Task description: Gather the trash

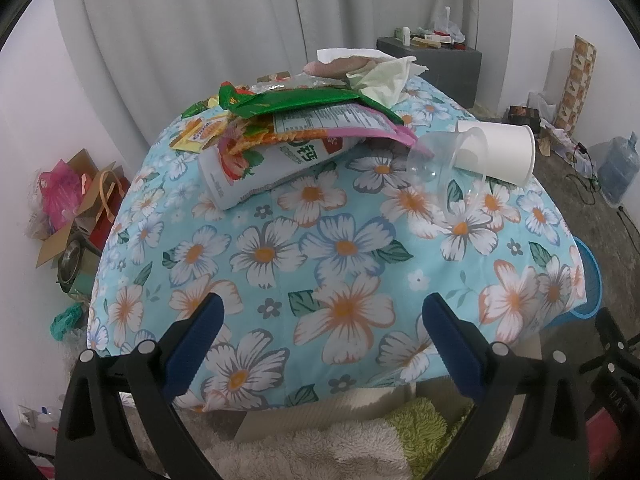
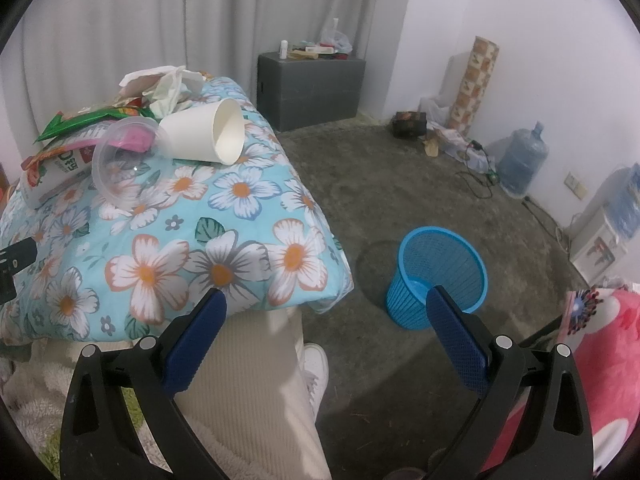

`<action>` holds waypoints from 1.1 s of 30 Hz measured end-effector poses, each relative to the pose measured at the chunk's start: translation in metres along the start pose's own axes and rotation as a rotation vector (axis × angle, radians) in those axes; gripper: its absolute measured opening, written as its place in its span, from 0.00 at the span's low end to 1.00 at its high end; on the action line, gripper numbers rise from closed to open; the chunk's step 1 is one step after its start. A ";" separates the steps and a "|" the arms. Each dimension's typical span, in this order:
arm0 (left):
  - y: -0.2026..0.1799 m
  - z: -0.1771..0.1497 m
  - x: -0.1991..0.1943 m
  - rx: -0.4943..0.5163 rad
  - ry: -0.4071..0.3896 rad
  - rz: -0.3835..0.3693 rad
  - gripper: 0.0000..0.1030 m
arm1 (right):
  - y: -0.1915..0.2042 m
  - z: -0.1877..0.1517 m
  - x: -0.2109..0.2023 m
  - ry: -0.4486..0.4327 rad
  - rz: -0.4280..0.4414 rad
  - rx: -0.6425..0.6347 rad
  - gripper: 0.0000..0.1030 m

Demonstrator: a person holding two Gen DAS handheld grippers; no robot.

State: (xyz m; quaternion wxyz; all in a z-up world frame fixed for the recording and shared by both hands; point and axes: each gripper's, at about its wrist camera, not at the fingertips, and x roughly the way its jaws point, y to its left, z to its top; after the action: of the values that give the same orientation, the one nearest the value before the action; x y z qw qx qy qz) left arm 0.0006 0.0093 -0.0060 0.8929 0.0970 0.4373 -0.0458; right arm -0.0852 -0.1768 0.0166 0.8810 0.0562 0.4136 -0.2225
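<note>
Right now both my tongs gape wide, empty.
Left tongs [image 1: 322, 336] face the white paper cup [image 1: 500, 152]; right tongs [image 2: 326, 330] overlook the blue mesh bin [image 2: 440, 276].

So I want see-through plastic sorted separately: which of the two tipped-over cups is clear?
The clear plastic cup, nearer the wrapper pile. The white paper cup beside it is opaque.

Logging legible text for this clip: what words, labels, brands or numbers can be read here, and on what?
"DAS": embossed on the black gripper part at the lower right edge of the left wrist view; partly cut off, uncertain.
Korean characters on the white snack tube: visible, not readable with confidence.
Nutrition table on the pink-edged packet: too small.
Green wrapper, yellow wrapper: print blurred.
</note>
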 end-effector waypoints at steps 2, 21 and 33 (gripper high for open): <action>0.002 -0.004 0.002 0.001 0.002 0.000 0.95 | 0.000 0.000 0.000 0.001 0.000 -0.001 0.93; 0.019 0.027 0.020 0.009 -0.028 -0.066 0.95 | 0.007 0.042 0.013 -0.041 0.111 0.031 0.93; -0.019 0.056 0.025 0.204 -0.141 -0.415 0.95 | 0.010 0.119 0.077 0.018 0.509 0.200 0.61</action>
State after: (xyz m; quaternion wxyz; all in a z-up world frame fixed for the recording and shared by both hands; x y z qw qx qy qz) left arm 0.0560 -0.0213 0.0056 0.8784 0.0912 0.3774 -0.2787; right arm 0.0456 -0.2281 0.0353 0.8949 0.2470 0.3702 -0.0332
